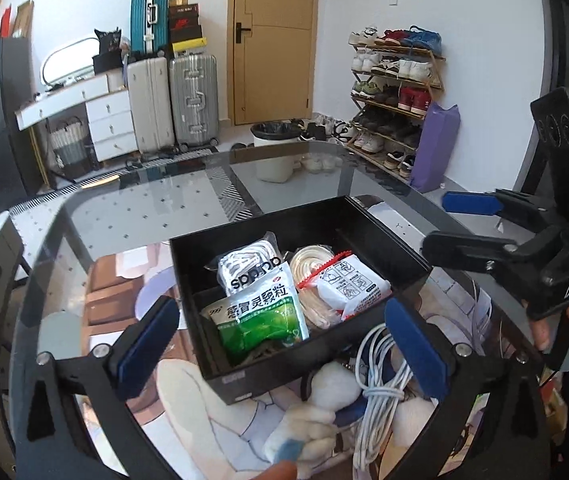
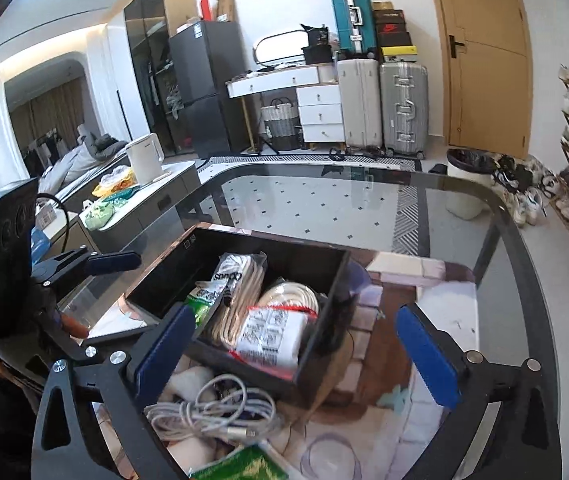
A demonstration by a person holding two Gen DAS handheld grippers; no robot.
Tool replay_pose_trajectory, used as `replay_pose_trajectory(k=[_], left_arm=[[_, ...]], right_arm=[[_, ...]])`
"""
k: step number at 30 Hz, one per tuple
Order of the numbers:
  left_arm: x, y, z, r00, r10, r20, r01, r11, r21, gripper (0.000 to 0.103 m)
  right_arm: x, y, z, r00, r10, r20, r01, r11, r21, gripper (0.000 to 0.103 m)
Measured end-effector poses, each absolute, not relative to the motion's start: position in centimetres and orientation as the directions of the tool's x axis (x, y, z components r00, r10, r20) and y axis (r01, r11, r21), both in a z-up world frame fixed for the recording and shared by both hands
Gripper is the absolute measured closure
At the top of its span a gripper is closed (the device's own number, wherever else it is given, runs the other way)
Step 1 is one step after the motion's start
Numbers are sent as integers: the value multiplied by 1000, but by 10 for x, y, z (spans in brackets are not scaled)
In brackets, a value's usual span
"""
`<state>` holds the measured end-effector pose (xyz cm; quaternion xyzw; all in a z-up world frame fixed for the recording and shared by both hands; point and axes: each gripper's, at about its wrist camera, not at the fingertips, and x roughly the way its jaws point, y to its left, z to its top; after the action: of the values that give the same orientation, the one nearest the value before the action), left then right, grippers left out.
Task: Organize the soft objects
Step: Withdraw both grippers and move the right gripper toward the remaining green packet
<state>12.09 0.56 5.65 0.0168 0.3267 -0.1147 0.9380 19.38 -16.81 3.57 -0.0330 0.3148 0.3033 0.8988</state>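
**Box half filled, a loose pile still waiting in front of it**

On the left, the left gripper point(image 1: 280, 340) hangs over the near edge of the black box point(image 1: 380, 236) with its jaws wide apart and nothing between the pads. The box sits on the glass table point(image 1: 156, 208) and already holds four soft things: a green sachet point(image 1: 262, 320) at its near left corner, a bagged white item point(image 1: 250, 268) behind that, a coil of cream strap point(image 1: 312, 268) in the middle, and a white pack with red print point(image 1: 358, 284) to the right.

Just nearer than the box lies what looks left to sort: a bundled white cable point(image 1: 380, 384) on top of a white plush toy point(image 1: 324, 400), and, in the right wrist view, another green packet point(image 2: 244, 466) at the near edge.

On the right, the right gripper point(image 2: 296, 344) is likewise spread open and empty, poised above the box's near right corner. I judge the task roughly half done.
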Motion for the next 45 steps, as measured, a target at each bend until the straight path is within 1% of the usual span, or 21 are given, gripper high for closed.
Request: replay_pose_trajectory(k=[7, 11, 16, 20, 32, 41, 45], left_arm=[[98, 7, 58, 779, -172, -603, 204, 979, -15, 0], [85, 9, 58, 785, -166, -597, 189, 982, -24, 0], [74, 12, 55, 785, -153, -600, 174, 985, -24, 0], [71, 15, 51, 777, -153, -610, 157, 986, -48, 0], [65, 19, 40, 768, -137, -626, 137, 989, -48, 0], [68, 17, 35, 756, -140, -640, 144, 988, -45, 0], [70, 16, 33, 750, -139, -647, 144, 988, -46, 0]], right_arm=[[166, -186, 32, 611, 526, -592, -570, 811, 133, 1], [160, -196, 21, 589, 523, -616, -565, 812, 150, 1], [150, -201, 16, 588, 512, -626, -578, 808, 119, 1], [141, -205, 11, 564, 522, -640, -594, 795, 125, 1], [121, -184, -9, 442, 549, -709, -719, 690, 86, 1], [124, -175, -31, 377, 528, -761, -736, 669, 100, 1], [130, -175, -40, 367, 517, -773, -718, 686, 117, 1]])
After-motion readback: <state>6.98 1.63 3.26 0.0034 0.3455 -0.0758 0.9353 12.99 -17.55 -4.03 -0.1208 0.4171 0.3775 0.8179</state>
